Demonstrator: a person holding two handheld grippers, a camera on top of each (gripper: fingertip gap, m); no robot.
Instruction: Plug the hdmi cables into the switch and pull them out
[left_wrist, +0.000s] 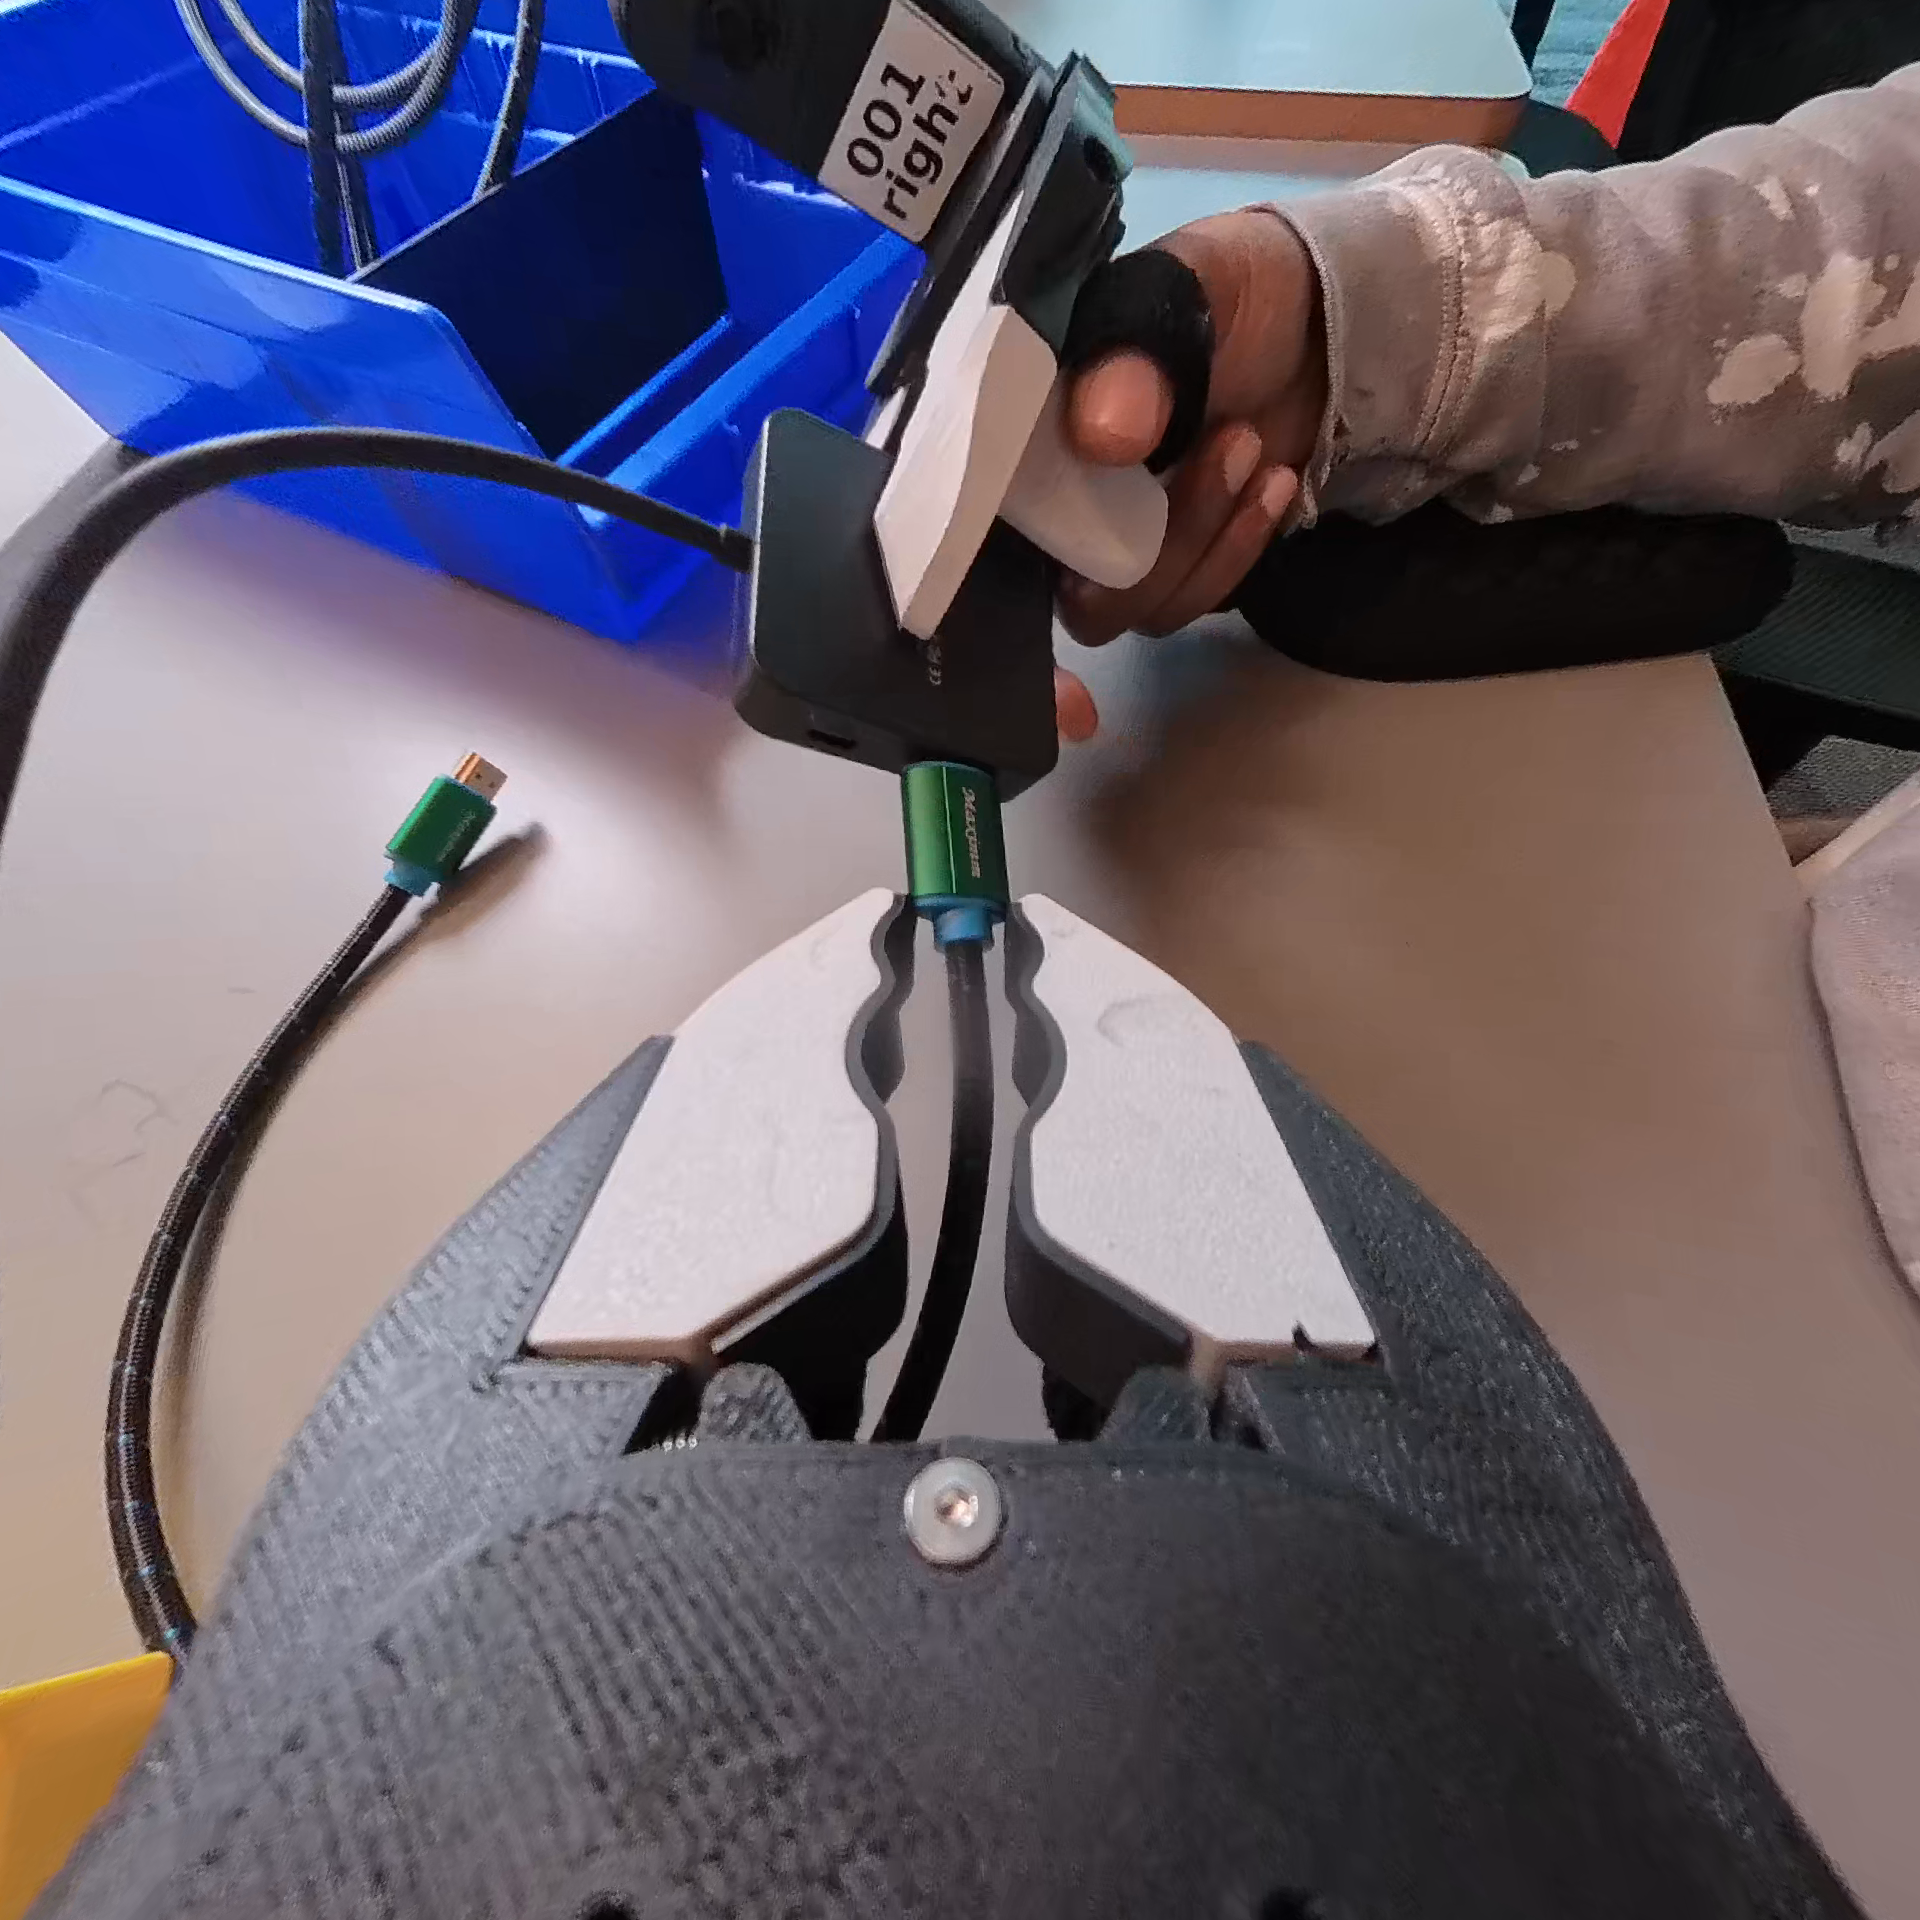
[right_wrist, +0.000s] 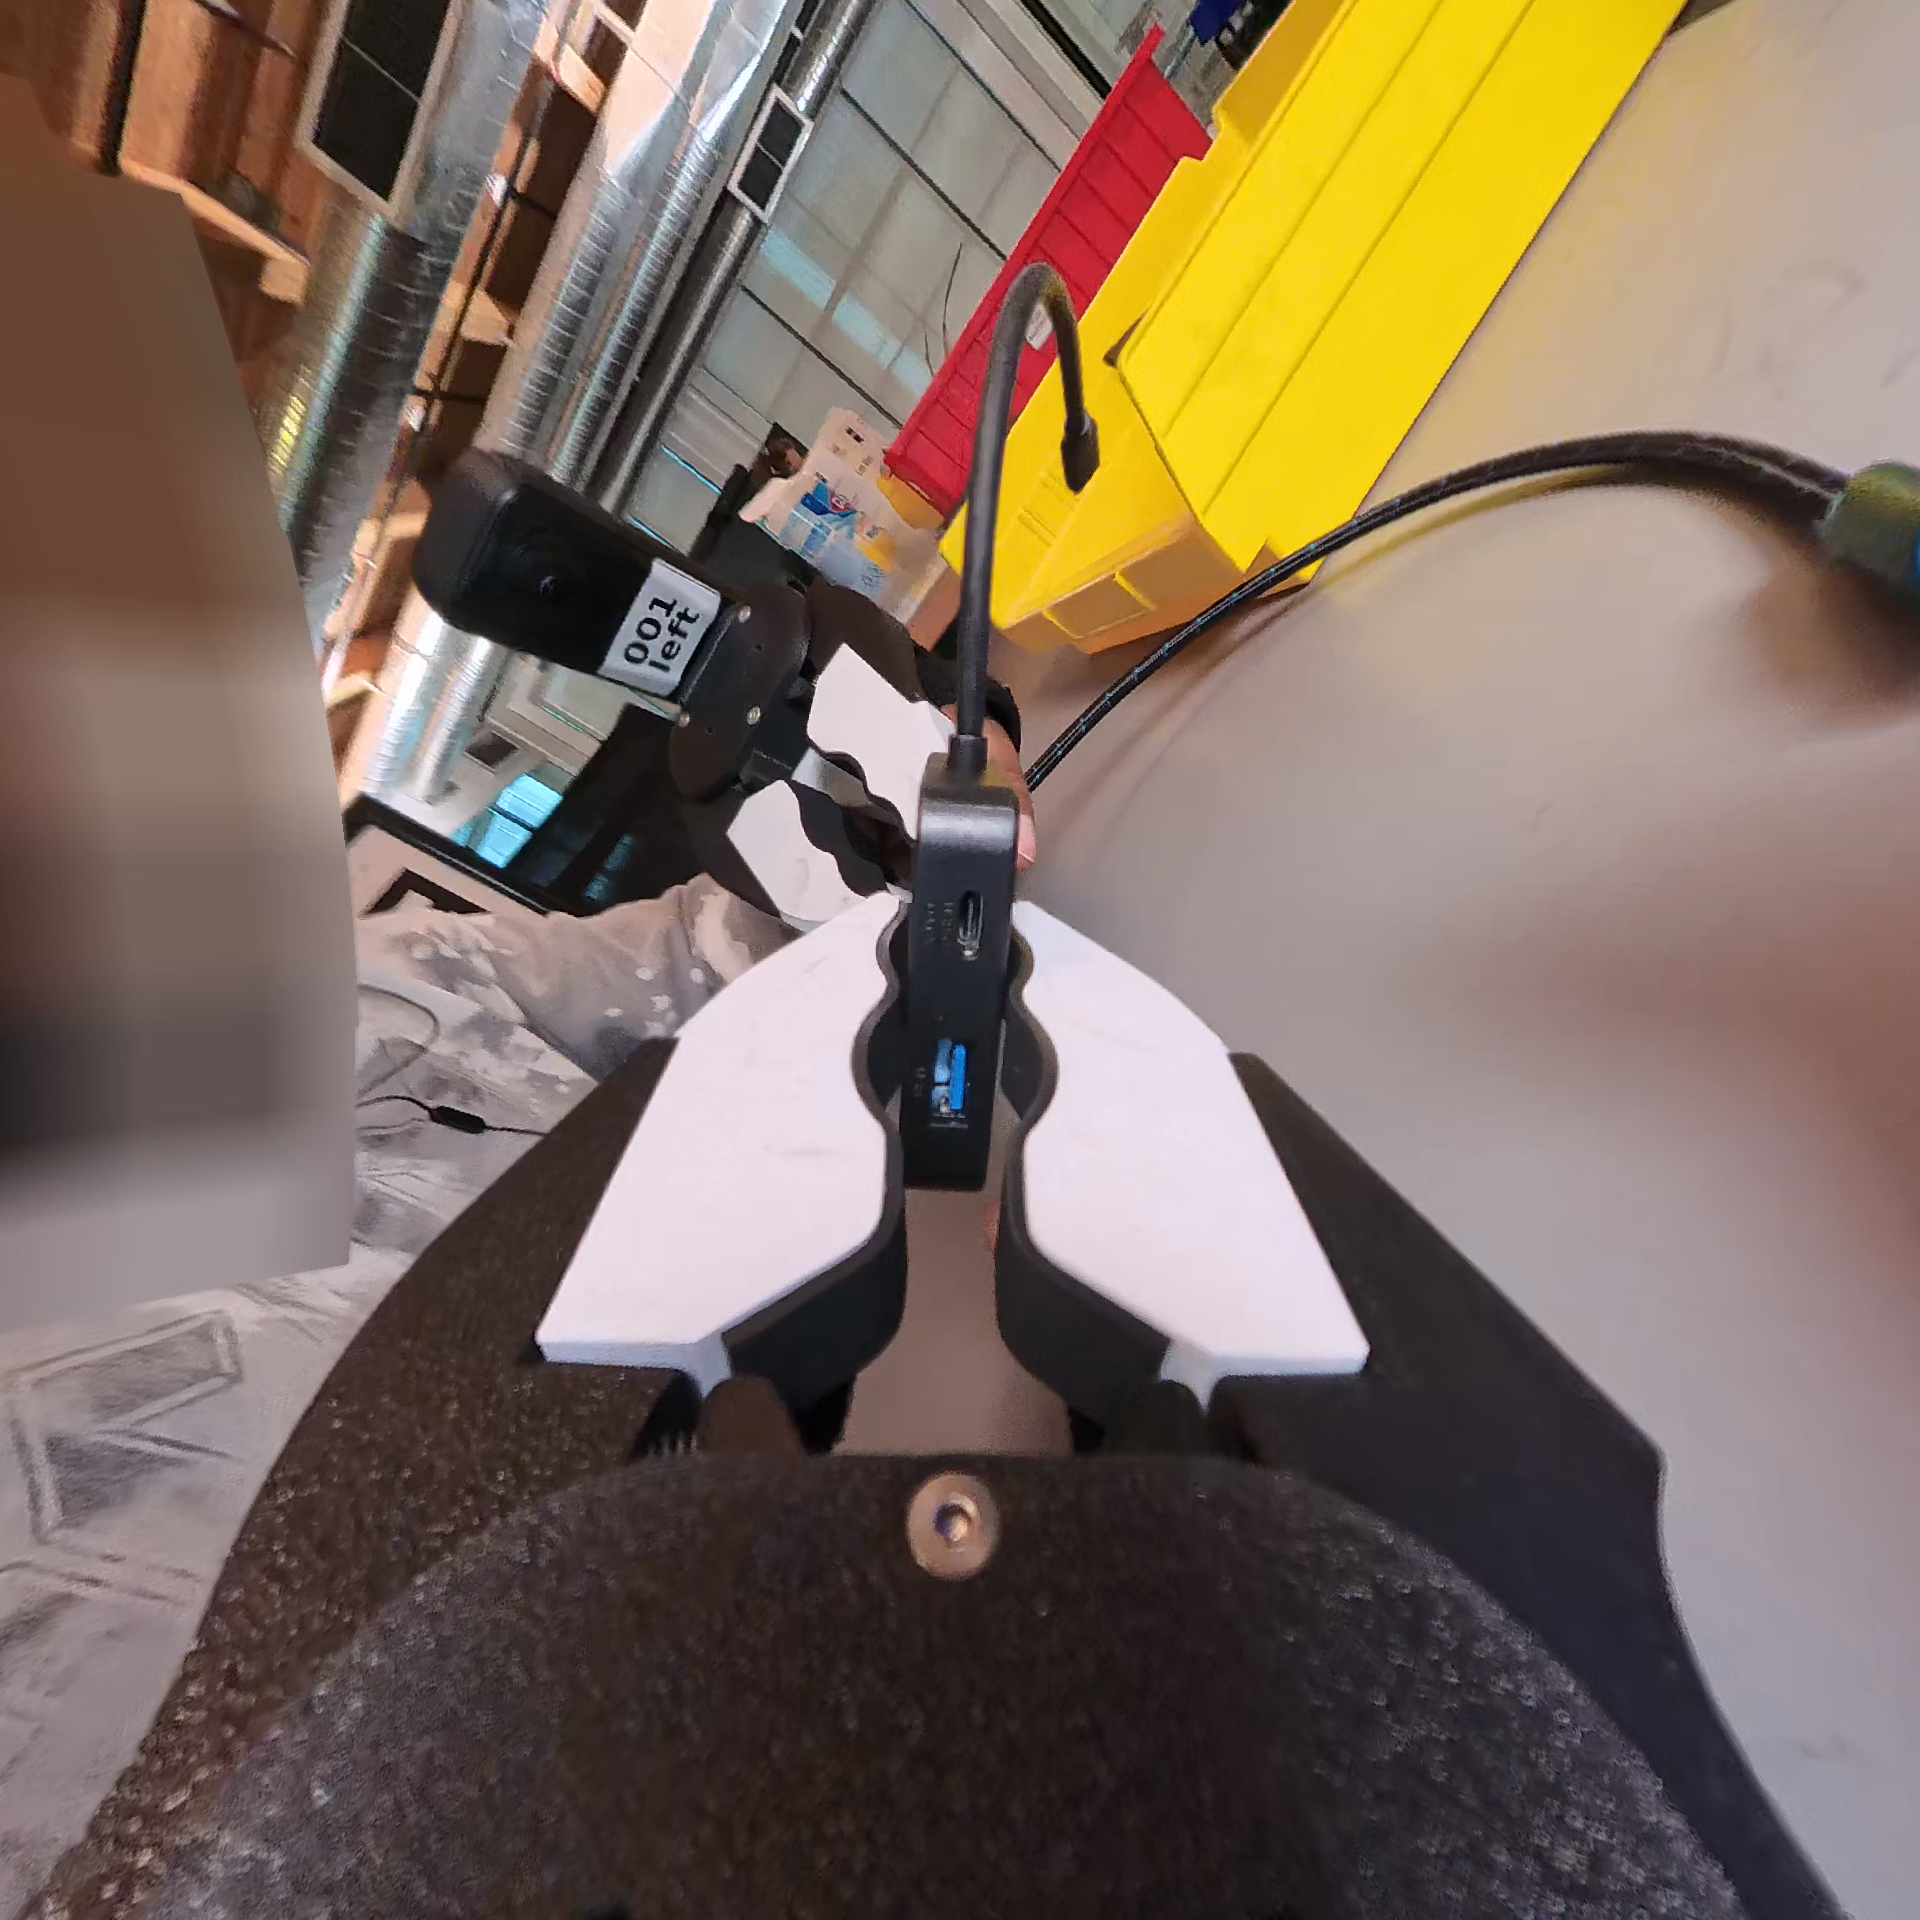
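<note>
Left wrist view: the black switch is held above the table, pinched by the right gripper. A green HDMI plug is seated in it, its blue collar clasped by the left gripper. A second HDMI plug lies on the table near the blue bin.

The pale beige surface carries a blue bin at its far edge, a loose green-shelled HDMI cable with a black braided cord lying just in front of that bin, and a yellow bin nearer than the blue bin.
</note>
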